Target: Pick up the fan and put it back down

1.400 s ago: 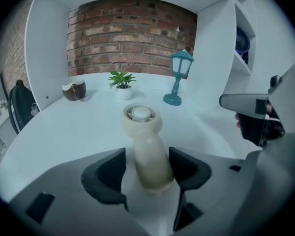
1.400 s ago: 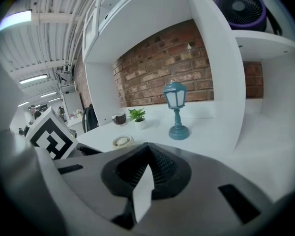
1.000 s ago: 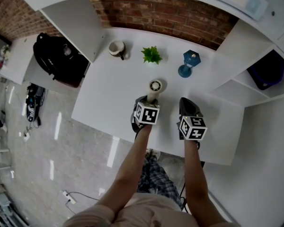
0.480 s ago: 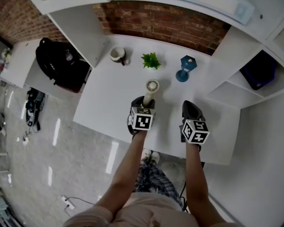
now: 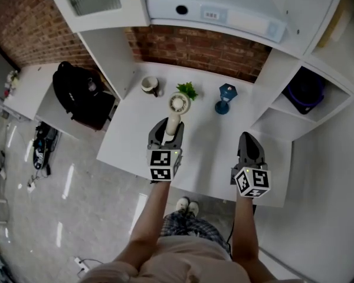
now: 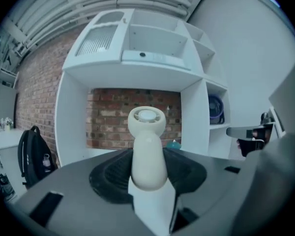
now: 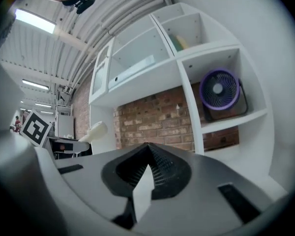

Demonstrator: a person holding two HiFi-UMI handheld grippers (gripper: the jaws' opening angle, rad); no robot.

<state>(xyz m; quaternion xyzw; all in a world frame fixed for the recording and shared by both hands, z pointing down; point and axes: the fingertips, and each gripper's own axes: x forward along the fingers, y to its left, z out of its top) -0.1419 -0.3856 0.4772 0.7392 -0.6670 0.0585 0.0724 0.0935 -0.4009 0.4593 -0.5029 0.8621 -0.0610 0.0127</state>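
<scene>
A small white hand-held fan (image 5: pixel 177 104) with a round head hangs above the white table (image 5: pixel 209 158). My left gripper (image 5: pixel 167 130) is shut on its handle. In the left gripper view the fan (image 6: pixel 147 149) stands upright between the dark pads of the left gripper (image 6: pixel 148 173), head towards the brick wall. My right gripper (image 5: pixel 251 144) is off to the right above the table's right side, its jaws together and nothing in them. In the right gripper view the right gripper (image 7: pixel 146 157) points level at the shelves, and the fan (image 7: pixel 96 130) shows at the left.
At the table's back stand a mug (image 5: pixel 149 85), a small green plant (image 5: pixel 189 90) and a blue stand (image 5: pixel 224 98). White shelving rises over and beside the table; a purple fan (image 7: pixel 217 91) sits in a right shelf. A black backpack (image 5: pixel 76 93) lies at the left.
Both grippers have risen. The left one has carried the fan up off the table and towards the back wall. The right one stayed empty.
</scene>
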